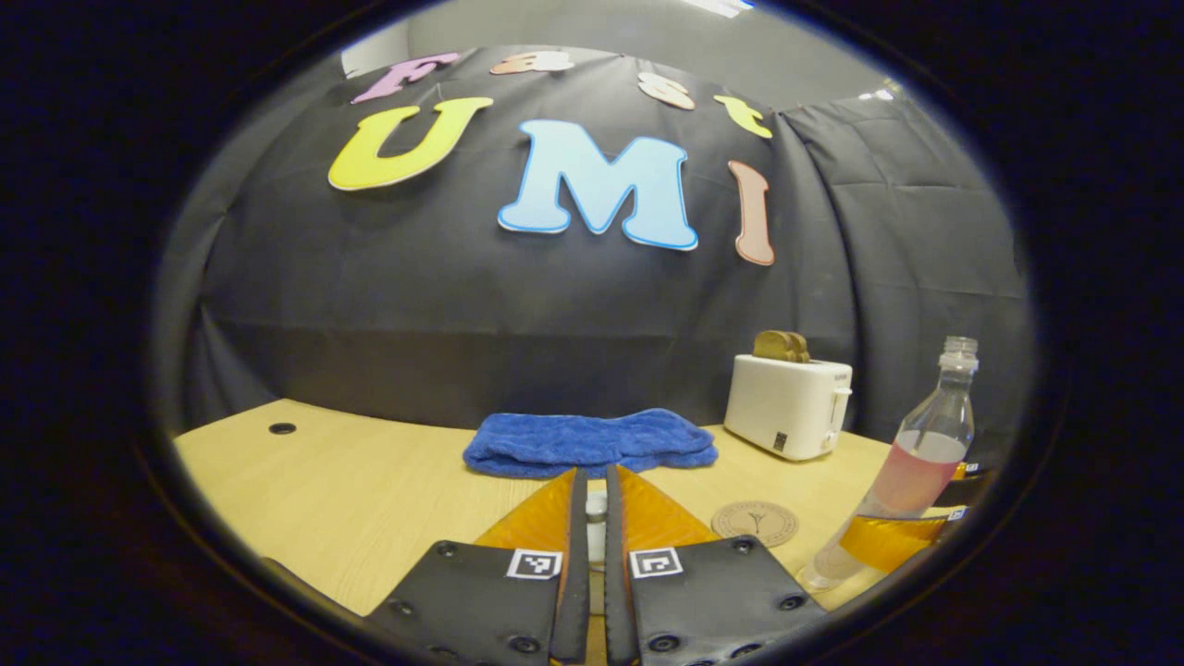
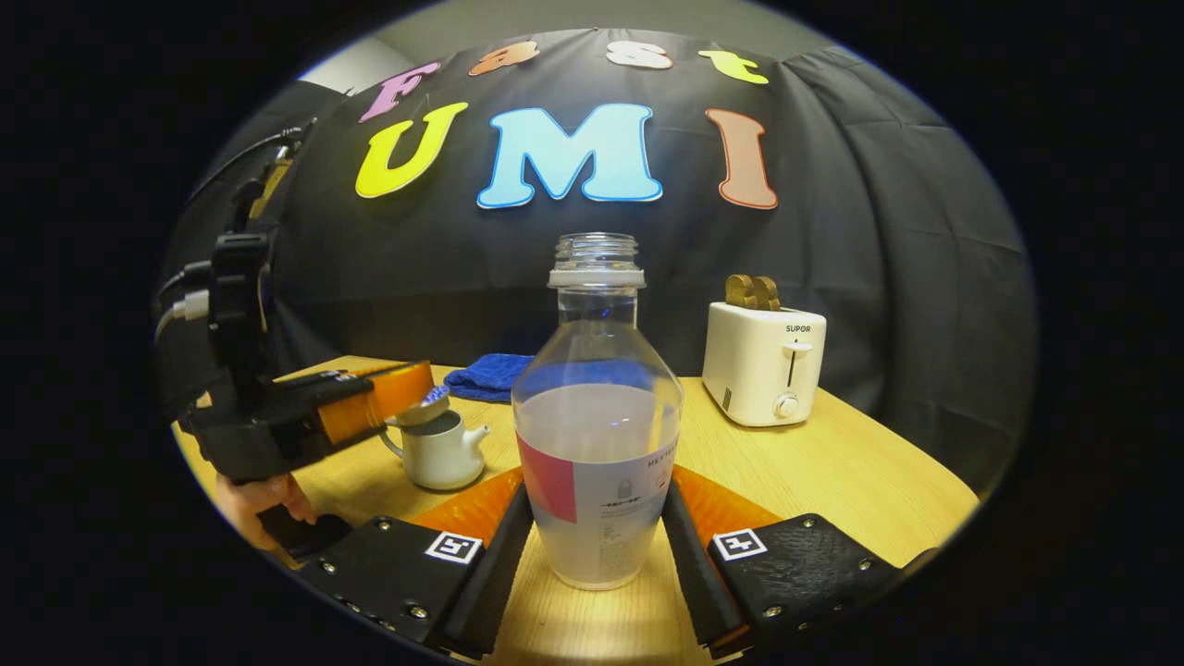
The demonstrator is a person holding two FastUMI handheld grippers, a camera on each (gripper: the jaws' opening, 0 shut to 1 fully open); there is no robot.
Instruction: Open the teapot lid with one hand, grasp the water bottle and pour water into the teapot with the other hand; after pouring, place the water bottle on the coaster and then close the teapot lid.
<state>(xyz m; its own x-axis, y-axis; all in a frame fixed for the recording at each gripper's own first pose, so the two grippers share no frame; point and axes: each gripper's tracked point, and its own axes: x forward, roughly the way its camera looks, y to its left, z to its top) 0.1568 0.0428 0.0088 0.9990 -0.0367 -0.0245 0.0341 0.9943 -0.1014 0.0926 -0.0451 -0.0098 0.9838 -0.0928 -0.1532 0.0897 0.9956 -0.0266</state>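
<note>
Right gripper (image 2: 597,546) has its fingers set against both sides of the water bottle (image 2: 597,435), which stands upright and uncapped on the table (image 2: 832,472) directly ahead between them, partly filled. Left gripper (image 1: 597,527) is nearly closed on the small knob of the teapot lid (image 2: 427,404); in the right gripper view that lid is tilted and lifted just above the open teapot (image 2: 442,451), ahead and to the left of the bottle. Ahead-right of the left gripper lies the coaster (image 1: 754,523), with a toaster (image 2: 763,365) and a blue towel (image 1: 592,442) farther back.
</note>
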